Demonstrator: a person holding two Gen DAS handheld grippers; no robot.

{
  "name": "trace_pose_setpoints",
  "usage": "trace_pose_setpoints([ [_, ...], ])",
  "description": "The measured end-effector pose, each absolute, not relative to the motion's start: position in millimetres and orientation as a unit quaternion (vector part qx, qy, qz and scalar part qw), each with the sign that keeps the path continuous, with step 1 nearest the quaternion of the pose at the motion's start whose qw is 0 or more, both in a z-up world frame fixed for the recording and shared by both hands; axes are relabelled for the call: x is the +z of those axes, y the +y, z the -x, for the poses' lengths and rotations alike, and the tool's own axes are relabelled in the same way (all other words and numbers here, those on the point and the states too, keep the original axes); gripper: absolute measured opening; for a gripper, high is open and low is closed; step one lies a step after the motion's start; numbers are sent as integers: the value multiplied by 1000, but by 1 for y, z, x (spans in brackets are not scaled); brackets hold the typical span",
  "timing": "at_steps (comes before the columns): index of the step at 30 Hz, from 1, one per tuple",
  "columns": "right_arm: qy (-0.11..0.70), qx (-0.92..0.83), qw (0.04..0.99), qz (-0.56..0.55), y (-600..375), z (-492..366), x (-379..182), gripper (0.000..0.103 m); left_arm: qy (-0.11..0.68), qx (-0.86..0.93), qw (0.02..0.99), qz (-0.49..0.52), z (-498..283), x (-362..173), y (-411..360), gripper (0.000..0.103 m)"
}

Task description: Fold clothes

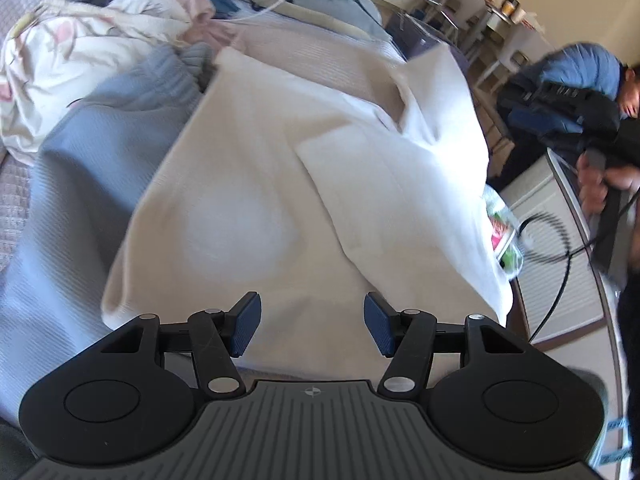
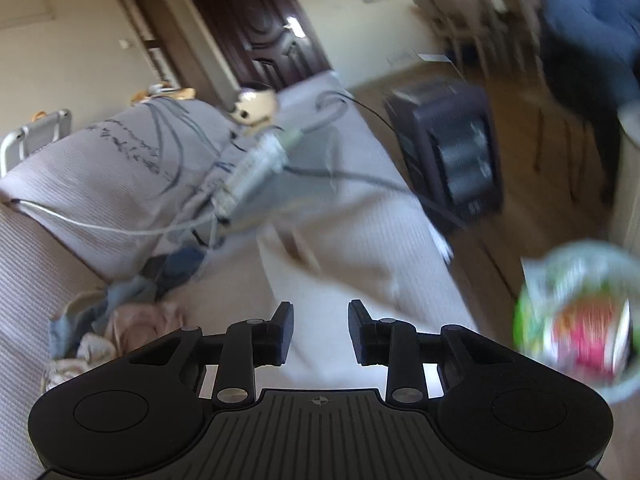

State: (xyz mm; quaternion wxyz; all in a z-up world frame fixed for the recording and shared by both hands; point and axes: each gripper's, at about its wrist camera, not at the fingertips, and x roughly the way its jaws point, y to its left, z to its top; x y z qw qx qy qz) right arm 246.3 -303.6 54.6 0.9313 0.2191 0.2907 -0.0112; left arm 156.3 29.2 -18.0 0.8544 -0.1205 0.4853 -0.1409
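A cream-white garment (image 1: 280, 184) lies spread over a sofa, its right part folded into a flap (image 1: 400, 184) that hangs over the sofa's edge. My left gripper (image 1: 312, 326) hovers open just above its near hem, nothing between the blue pads (image 1: 248, 320). In the right wrist view my right gripper (image 2: 320, 330) is open over the same pale cloth (image 2: 340, 264), its fingers empty. That view is blurred. The right gripper's handle and the hand (image 1: 600, 184) holding it show at the right edge of the left wrist view.
A grey-blue knit garment (image 1: 80, 168) lies left of the white one, a floral cloth (image 1: 60, 64) behind it. Crumpled clothes (image 2: 112, 320) sit by the sofa arm. Cables and a power strip (image 2: 256, 164) rest on the armrest. A colourful bag (image 2: 580, 320) and dark heater (image 2: 448, 152) stand beside the sofa.
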Motion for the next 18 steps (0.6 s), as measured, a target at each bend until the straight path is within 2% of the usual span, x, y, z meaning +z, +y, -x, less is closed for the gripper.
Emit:
trace_pose_setpoints([
  [3, 303, 13, 934, -190, -296, -282, 76, 41, 483, -135, 856, 128, -162, -17, 31, 54],
  [11, 383, -2, 922, -60, -246, -355, 47, 40, 474, -123, 861, 136, -159, -14, 45, 54],
  [12, 382, -8, 923, -45, -243, -357, 42, 36, 474, -120, 862, 134, -158, -14, 47, 54],
  [13, 376, -6, 926, -26, -239, -356, 40, 17, 472, -116, 863, 136, -156, -13, 51, 54],
  [14, 368, -4, 930, -11, -235, -353, 40, 7, 471, -113, 864, 138, -154, -13, 55, 54],
  [18, 353, 44, 934, -26, -226, -318, 50, 5, 469, -114, 864, 143, -151, -12, 56, 54],
])
